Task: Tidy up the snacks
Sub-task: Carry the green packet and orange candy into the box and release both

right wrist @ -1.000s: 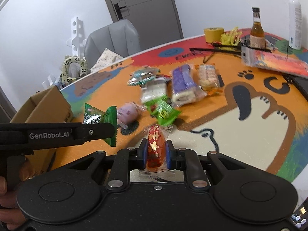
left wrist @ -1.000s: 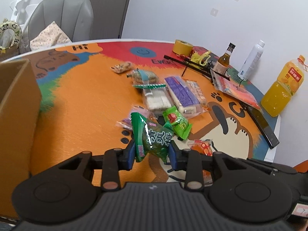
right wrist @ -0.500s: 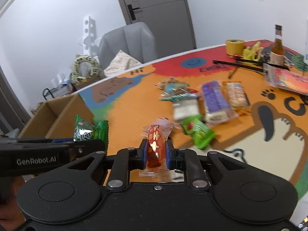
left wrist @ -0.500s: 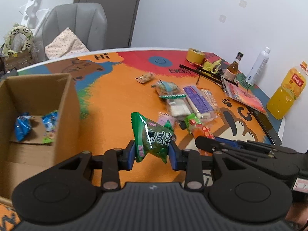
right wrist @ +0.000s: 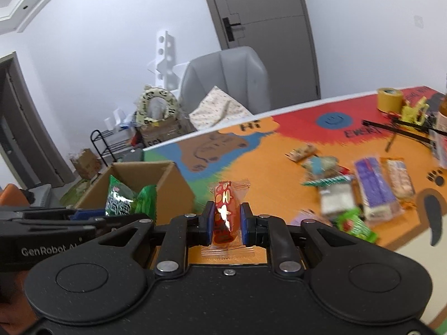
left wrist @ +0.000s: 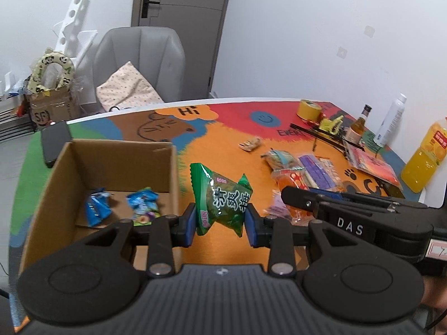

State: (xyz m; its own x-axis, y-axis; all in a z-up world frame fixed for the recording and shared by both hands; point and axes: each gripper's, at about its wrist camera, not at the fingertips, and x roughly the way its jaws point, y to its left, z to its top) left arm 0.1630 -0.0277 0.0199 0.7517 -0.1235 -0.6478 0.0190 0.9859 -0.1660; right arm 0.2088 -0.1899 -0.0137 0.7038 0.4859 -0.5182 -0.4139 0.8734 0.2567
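Both grippers have swung from the snack pile to the cardboard box [left wrist: 117, 173]. Left gripper [left wrist: 220, 220] jaws clamp the green packet [left wrist: 223, 198], right gripper [right wrist: 226, 223] jaws the red candy [right wrist: 225, 209]; drop-off looks next.

The cardboard box [left wrist: 117, 173] stood open-topped near the table's [left wrist: 223, 145] left edge, two blue packets [left wrist: 96, 206] on its floor, most of it bare. Its right wall [left wrist: 174, 178] rose beside bare orange surface. Loose snacks [left wrist: 307, 164] crowded toward the right edge.

Both grippers, the left gripper [left wrist: 220, 223] carrying the green packet [left wrist: 222, 199] and the right gripper [right wrist: 225, 224] the red packet [right wrist: 223, 209], have moved from the snack pile [left wrist: 301, 164] to beside the cardboard box [left wrist: 117, 150].
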